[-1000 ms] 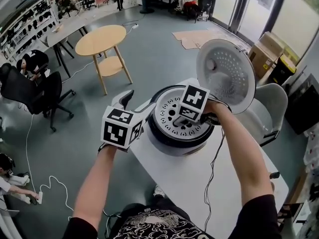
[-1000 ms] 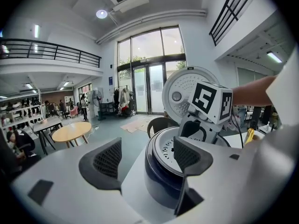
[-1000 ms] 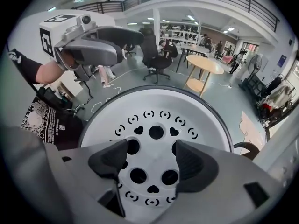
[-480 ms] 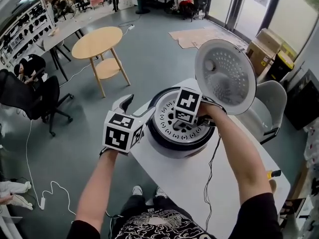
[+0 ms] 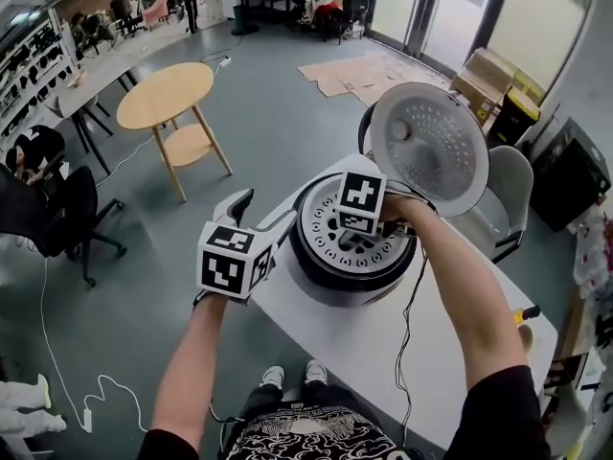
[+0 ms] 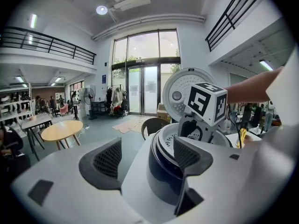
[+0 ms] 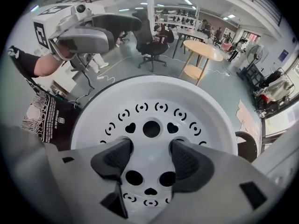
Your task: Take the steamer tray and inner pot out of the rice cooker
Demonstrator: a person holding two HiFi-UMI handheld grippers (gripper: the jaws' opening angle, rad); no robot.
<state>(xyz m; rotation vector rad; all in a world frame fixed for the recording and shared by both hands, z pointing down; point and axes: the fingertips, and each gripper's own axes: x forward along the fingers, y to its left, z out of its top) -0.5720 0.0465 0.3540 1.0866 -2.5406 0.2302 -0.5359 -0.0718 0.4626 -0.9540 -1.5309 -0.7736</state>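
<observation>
Right hand-held gripper (image 7: 149, 146) has eased toward the middle of the steamer tray (image 7: 152, 91), wide jaws just narrowing astride its centre; left hand-held gripper (image 6: 145, 155) gapes empty beside the rice cooker (image 6: 163, 176) rim.

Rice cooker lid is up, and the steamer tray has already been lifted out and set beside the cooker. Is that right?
Not quite. The steamer tray still sits inside the rice cooker, not beside it; the head view shows this. The lid is up, as stated.

The white worktop (image 5: 354, 353) stands on a grey floor (image 5: 124, 257) and carries the open rice cooker (image 5: 330, 290) at its far end. A black cable (image 5: 406, 338) trails across it. A yellow-handled tool (image 5: 518, 316) lies by its right edge.
</observation>
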